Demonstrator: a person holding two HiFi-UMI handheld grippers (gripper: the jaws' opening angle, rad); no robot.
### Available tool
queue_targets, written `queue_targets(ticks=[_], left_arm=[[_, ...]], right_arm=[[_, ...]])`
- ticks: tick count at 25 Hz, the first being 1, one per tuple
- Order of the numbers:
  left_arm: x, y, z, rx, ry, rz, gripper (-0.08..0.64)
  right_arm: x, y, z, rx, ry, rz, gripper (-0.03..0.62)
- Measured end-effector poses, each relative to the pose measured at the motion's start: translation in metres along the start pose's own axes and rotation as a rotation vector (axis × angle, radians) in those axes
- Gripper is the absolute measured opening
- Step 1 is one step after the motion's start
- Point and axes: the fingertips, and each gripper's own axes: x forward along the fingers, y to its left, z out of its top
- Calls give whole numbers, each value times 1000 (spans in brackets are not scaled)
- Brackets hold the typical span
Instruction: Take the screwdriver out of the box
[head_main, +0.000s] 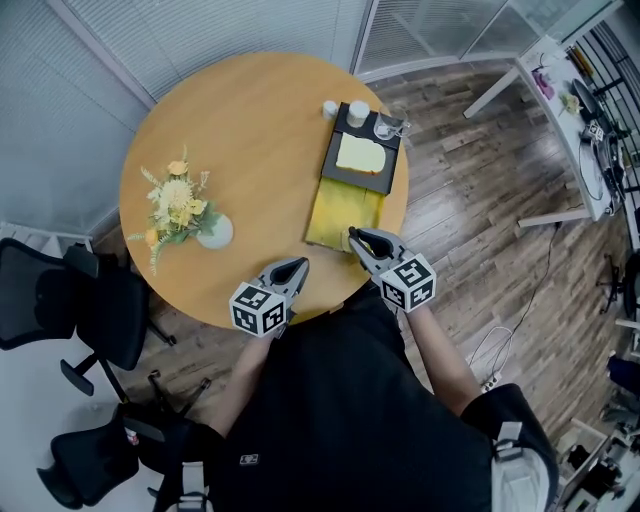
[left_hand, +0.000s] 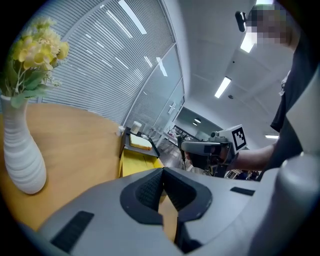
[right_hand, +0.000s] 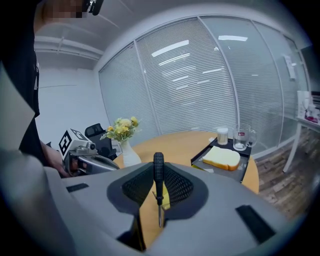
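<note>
Over the near edge of a round wooden table (head_main: 250, 120), our right gripper (head_main: 358, 240) has its jaws clamped on the screwdriver (right_hand: 158, 172); the tool is pinched low on its handle, near the neck, so it sits steady between the ribbed pads; in the right gripper view the handle stands up past the jaw tips and the shaft points down into the gripper's throat.

The gripper hangs just at the near end of the yellow box (head_main: 345, 212), above it rather than in it; we judge that the screwdriver is already lifted clear and is held there for carrying off, though no view shows the gap between tool and box plainly.

Our left gripper (head_main: 295, 268) waits beside the right one, its jaws brought together with nothing between them; it hovers over bare tabletop near the rim, likely kept out of the working gripper's way.

A black tray (head_main: 372, 182) lies across the far end of the box, bearing a pale yellow slab (head_main: 360, 155); a white vase (head_main: 215, 232) of yellow flowers (head_main: 178, 200) stands well apart on the left.

The screwdriver itself is small; its handle is black, rounded at the top and narrowing toward the neck; the shaft is thin, straight bright metal.
</note>
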Motion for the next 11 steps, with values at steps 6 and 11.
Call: queue_targets(ticks=[6,11], left_arm=[[-1,-5,1,11,5,-13,6],[-3,-8,4,8,-4,-15,6]], right_arm=[[-5,-3,-8,-24,21,-31,61],[-7,-4,-13,-40,32,-43,61]])
